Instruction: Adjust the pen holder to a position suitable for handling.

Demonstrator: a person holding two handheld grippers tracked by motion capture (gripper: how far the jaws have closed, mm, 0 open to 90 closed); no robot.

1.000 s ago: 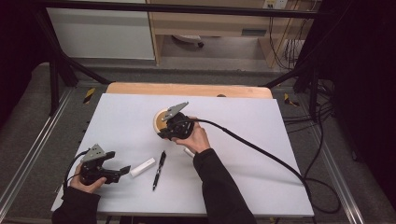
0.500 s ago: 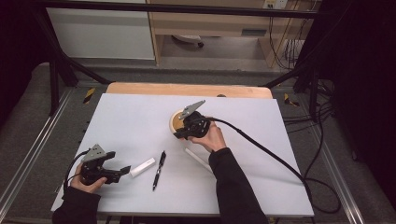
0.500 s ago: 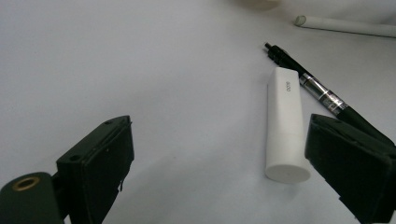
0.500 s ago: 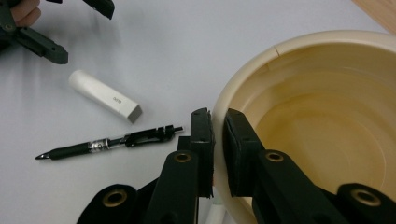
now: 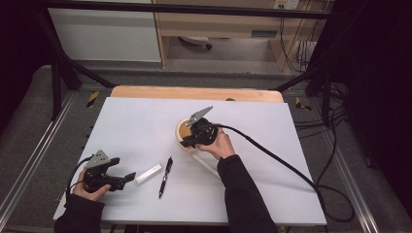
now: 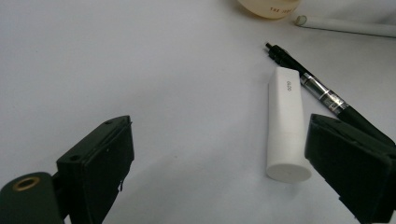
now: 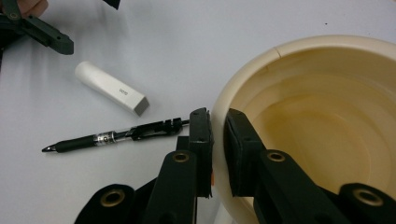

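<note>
A cream bowl (image 5: 181,129) (image 7: 327,112) stands mid-table. My right gripper (image 5: 188,142) (image 7: 217,119) is shut on the bowl's near rim, one jaw inside and one outside. At the front left my left gripper (image 5: 127,177) (image 6: 219,154) lies low over the table, open, with nothing between its jaws. A white stick (image 5: 148,174) (image 6: 286,121) (image 7: 111,87) lies just beyond its right jaw, and a black pen (image 5: 165,176) (image 6: 322,93) (image 7: 116,136) beside that.
A thin white rod (image 5: 206,165) (image 6: 345,26) lies on the white table top (image 5: 272,184) by the right wrist. The right gripper's black cable (image 5: 286,165) trails off to the right edge. A wooden strip (image 5: 194,93) borders the far edge.
My right gripper has carried the bowl a little to the right. The left gripper, the stick and the pen have stayed where they were.
</note>
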